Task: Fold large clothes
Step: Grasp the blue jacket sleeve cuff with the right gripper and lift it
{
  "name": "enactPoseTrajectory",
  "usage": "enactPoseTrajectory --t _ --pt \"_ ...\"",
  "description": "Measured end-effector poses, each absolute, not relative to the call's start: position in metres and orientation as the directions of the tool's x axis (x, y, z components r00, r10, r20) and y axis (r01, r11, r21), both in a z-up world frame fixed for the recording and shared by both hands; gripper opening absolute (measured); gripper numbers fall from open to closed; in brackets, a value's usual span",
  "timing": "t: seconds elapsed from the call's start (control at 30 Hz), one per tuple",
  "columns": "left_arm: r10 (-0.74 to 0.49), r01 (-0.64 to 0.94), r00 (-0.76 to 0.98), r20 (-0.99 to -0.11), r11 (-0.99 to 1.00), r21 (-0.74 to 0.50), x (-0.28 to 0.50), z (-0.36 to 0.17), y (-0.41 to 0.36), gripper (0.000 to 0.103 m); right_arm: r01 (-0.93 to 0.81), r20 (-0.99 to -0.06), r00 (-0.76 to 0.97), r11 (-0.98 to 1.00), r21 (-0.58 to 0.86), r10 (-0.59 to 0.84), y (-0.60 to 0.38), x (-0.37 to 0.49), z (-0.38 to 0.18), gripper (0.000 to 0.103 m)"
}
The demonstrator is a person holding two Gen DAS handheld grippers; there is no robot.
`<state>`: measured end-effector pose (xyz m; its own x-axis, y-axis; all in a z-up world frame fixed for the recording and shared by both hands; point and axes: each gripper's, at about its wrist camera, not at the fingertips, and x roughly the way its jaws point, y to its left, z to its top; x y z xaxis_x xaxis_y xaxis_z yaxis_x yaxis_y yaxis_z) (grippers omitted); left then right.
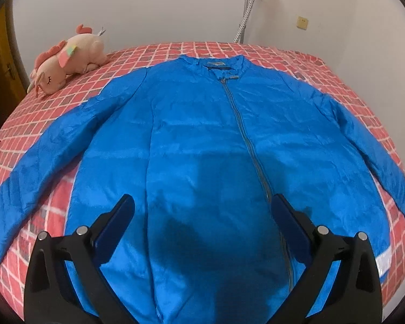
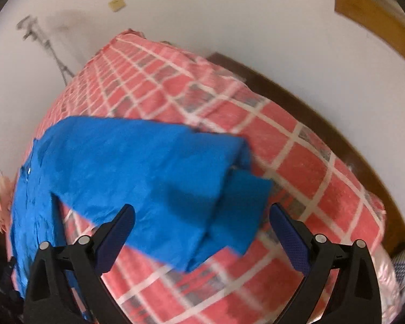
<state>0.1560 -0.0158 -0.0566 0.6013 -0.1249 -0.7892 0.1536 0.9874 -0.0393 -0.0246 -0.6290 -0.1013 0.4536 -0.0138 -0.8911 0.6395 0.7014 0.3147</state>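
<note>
A bright blue zip-up jacket [image 1: 202, 140] lies flat, front up, on a bed with both sleeves spread outward and its grey zipper [image 1: 243, 129] closed. My left gripper [image 1: 202, 205] hovers open above the jacket's lower middle, with nothing between its fingers. In the right wrist view the jacket's right sleeve [image 2: 137, 172] stretches across the bed, its cuff [image 2: 243, 210] pointing toward the bed's edge. My right gripper [image 2: 202, 213] stands open just above that sleeve end, its jaws wide apart on either side of the cuff.
The bed carries a red and white checked cover [image 1: 137, 56]. A pink plush toy [image 1: 67, 59] rests at its far left corner. White walls stand behind, with a hose fixture [image 1: 247, 8] and a wooden door frame [image 2: 364, 2]. Dark floor [image 2: 310, 102] runs beside the bed.
</note>
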Motion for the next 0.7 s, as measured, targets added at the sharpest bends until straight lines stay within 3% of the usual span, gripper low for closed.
enactPoseTrajectory --t 0.13,0.3,0.4,0.7 --pt "-0.141 0.147 0.584 -0.799 0.987 -0.066 0.162 -0.064 -0.011 0.1 0.641 -0.895 0.445 0.695 0.327 0.01 -0.637 -0.014 -0.117 0.096" --pt "-0.152 0.117 0.567 -0.81 0.988 -0.103 0.168 -0.071 -0.001 0.1 0.608 -0.873 0.486 0.709 0.357 0.023 -0.632 -0.008 -0.109 0.045" --pt "-0.161 0.117 0.564 -0.81 0.987 -0.114 0.169 -0.072 0.002 0.1 0.583 -0.864 0.502 0.728 0.361 0.026 -0.626 -0.007 -0.099 0.034" --pt "-0.187 0.16 0.582 -0.792 0.981 -0.114 0.16 -0.063 -0.002 0.1 0.431 -0.768 0.635 0.786 0.443 0.085 -0.586 0.015 -0.023 0.028"
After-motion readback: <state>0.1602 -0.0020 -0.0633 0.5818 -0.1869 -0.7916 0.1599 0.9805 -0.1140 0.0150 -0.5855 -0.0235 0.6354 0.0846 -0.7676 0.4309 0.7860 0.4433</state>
